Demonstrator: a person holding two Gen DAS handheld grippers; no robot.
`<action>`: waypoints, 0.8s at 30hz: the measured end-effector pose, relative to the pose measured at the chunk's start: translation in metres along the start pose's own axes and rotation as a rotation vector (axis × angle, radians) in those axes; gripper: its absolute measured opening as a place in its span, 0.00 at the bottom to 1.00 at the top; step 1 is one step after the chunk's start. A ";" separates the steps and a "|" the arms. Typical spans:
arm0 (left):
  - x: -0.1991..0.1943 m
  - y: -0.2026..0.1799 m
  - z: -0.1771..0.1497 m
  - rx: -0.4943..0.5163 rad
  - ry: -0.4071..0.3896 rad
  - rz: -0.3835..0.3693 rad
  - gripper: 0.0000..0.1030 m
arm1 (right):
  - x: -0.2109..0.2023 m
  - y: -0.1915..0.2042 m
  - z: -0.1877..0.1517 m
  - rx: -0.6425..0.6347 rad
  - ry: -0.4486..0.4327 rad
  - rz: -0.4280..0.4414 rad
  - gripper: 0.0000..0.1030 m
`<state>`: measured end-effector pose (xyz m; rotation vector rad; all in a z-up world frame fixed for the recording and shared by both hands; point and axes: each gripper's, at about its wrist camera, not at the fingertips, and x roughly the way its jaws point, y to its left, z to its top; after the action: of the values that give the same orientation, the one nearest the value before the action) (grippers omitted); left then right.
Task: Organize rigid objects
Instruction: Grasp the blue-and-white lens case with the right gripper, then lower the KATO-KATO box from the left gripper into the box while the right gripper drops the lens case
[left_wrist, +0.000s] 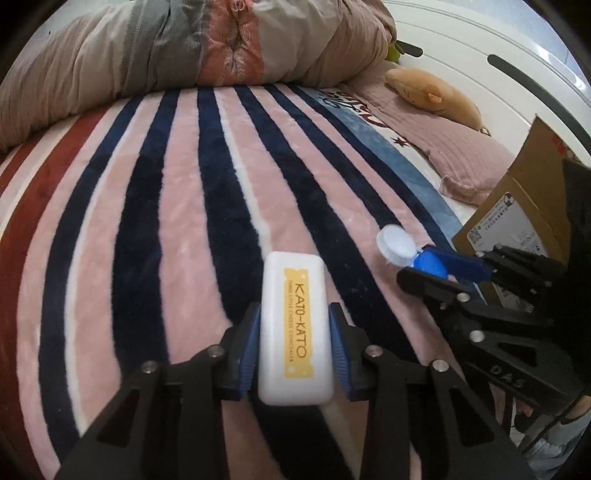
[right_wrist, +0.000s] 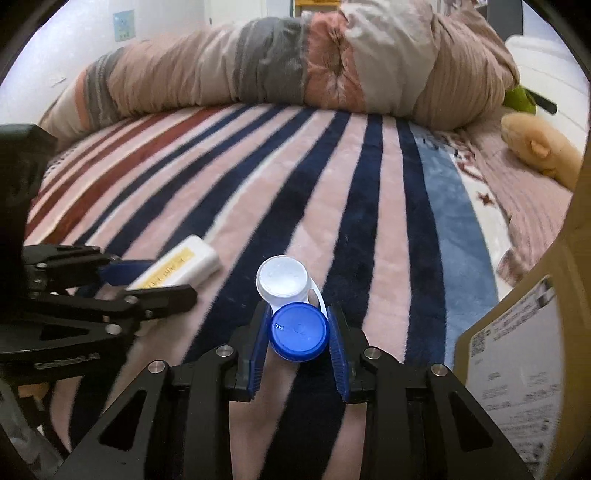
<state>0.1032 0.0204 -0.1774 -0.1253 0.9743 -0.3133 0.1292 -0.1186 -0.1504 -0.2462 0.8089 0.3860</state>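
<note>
Between the blue pads of the left gripper (left_wrist: 294, 345) sits one white oblong case (left_wrist: 294, 332), clamped at both long sides; its yellow label reads "KATO-KATO", with a smaller line beneath too fine to make out. Just to its right, the right gripper (right_wrist: 299, 338) is closed on a contact-lens case (right_wrist: 291, 310), one piece with two round caps: the blue cap sits squeezed between the pads and the white cap sticks out past the fingertips. Both things are held close above a plush striped blanket (left_wrist: 192, 192) in pink, navy, white and red, which covers a bed. Along the far edge lies one bunched quilt (left_wrist: 177, 48) in beige, grey and salmon. One tan plush toy (left_wrist: 434, 92) rests on a pink pillow (left_wrist: 465, 155) at the right. One cardboard box (left_wrist: 517, 206) with a white shipping label stands just beside the right gripper; its print is too small to read.
</note>
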 end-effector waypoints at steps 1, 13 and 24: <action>-0.004 0.000 0.000 0.001 -0.002 0.001 0.31 | -0.006 0.004 0.001 -0.007 -0.012 0.009 0.25; -0.131 -0.042 0.014 0.096 -0.218 -0.031 0.31 | -0.134 0.025 0.012 -0.045 -0.240 0.081 0.25; -0.149 -0.172 0.066 0.335 -0.235 -0.213 0.31 | -0.205 -0.081 -0.017 0.078 -0.293 -0.096 0.25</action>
<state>0.0446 -0.0980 0.0191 0.0398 0.6651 -0.6386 0.0243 -0.2469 -0.0045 -0.1502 0.5203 0.2910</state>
